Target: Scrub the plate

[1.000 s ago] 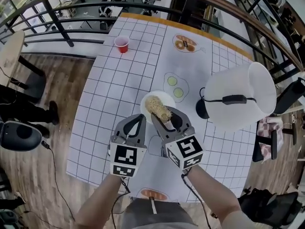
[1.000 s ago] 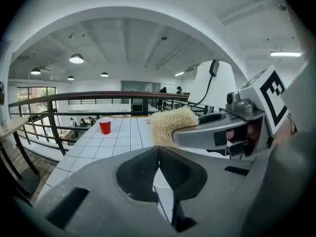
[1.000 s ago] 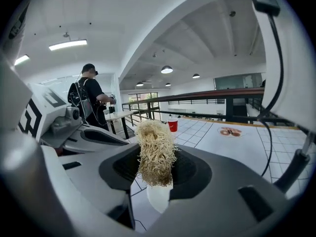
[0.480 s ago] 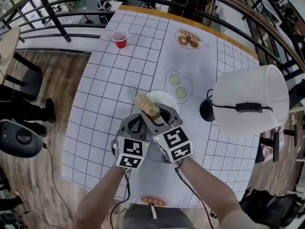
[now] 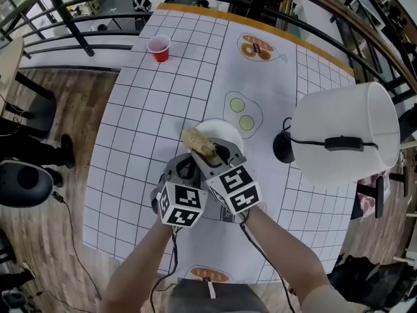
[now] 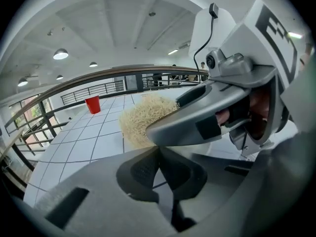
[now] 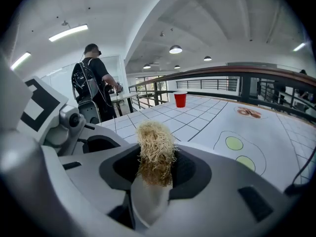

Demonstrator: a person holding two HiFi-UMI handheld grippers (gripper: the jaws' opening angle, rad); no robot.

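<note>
A white plate point(image 5: 225, 133) lies on the gridded table point(image 5: 156, 116). My right gripper point(image 5: 207, 154) is shut on a tan fibrous scrubber point(image 5: 199, 143), which sticks out over the plate's near left rim. In the right gripper view the scrubber point(image 7: 155, 149) stands up between the pressed jaws. My left gripper point(image 5: 186, 167) sits just left of and under the right one, close to the plate's near edge. Its jaws look shut with nothing seen between them point(image 6: 158, 154). In the left gripper view the right gripper point(image 6: 222, 115) hides the plate, and the scrubber point(image 6: 140, 120) shows beside it.
A red cup point(image 5: 158, 47) stands far left on the table. A white lampshade point(image 5: 342, 135) with a black base point(image 5: 283, 150) stands right of the plate. Black railings point(image 5: 98, 8) run behind the table. A person point(image 7: 94, 80) stands beyond the table's left side.
The scrubber has moved from the plate's middle to its left rim. The two grippers have drawn close together, the left one now tucked under the right.
</note>
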